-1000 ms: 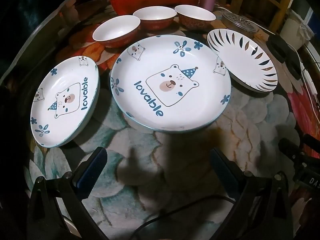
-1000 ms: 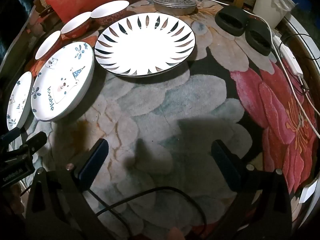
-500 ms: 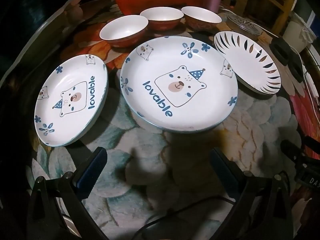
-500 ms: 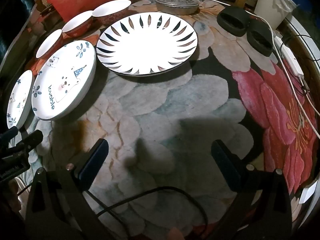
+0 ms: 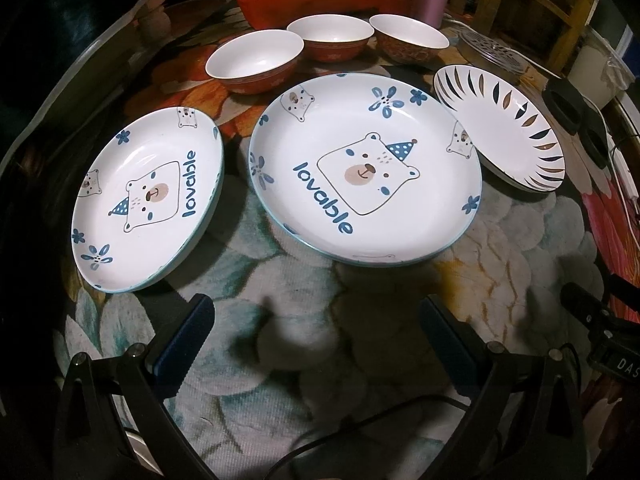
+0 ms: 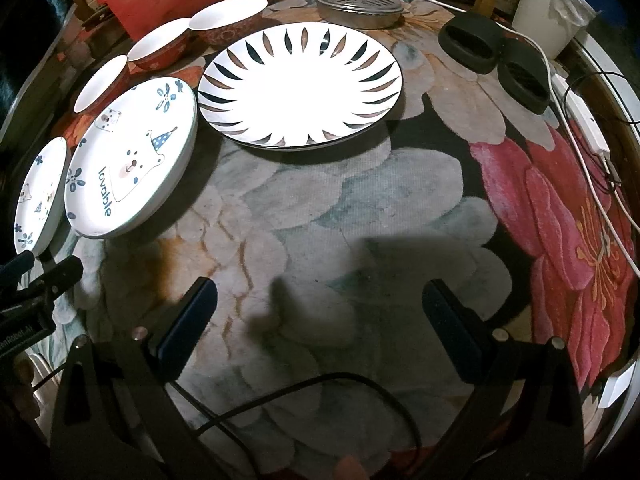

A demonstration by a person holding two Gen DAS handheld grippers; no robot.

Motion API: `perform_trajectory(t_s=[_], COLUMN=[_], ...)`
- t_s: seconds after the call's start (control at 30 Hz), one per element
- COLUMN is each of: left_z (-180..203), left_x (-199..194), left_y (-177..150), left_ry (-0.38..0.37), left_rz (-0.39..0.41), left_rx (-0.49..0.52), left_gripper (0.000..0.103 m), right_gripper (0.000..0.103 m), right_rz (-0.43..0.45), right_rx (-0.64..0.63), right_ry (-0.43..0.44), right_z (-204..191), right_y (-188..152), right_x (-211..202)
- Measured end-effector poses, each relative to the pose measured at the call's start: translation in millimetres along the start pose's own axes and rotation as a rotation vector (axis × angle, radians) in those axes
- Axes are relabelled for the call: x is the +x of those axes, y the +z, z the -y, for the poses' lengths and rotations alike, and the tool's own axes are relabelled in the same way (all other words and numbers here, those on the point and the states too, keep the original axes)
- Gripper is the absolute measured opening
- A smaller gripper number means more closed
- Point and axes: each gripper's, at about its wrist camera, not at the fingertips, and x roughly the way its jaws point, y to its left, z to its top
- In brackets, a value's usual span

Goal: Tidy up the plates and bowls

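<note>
White ceramic: 3 plates in a row on the floral table cover, 3 bowls behind them. Left gripper and right gripper spread wide, empty, above bare cover.

Round bench with a floral-print cover. On it: small bear plate, large bear plate, leaf-pattern plate in a row; three red bowls behind them; perforated metal lid, two black rings, white cable at right.
</note>
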Motion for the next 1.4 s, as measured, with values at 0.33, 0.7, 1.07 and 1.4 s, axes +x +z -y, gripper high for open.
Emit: perform_trajectory(t_s=[0.33,0.7,1.07,1.4], left_z=[0.0,0.8,1.1,1.4], left_x=[0.1,0.5,1.3,2.0], left_y=[-0.7,-1.5,-2.0,-2.5], left_ry=[0.001,0.002,0.001,0.000], left_rz=[0.000,0.002,0.001,0.001], left_rx=[-0.003,-0.004,-0.004,-0.005], left_gripper=[0.102,0.102,0.102,0.102], right_gripper=[0.103,0.103,0.103,0.103], right_rz=[0.001,0.000,0.000,-0.001], right_rx=[-0.001,-0.001,-0.001,0.000], right_ry=[0.001,0.001,0.002,0.002], right_z=[-0.5,-0.8,-0.7,-2.8], right_y=[0.0,0.3,0.2,0.2], right_x=[0.3,0.7,1.6,2.9])
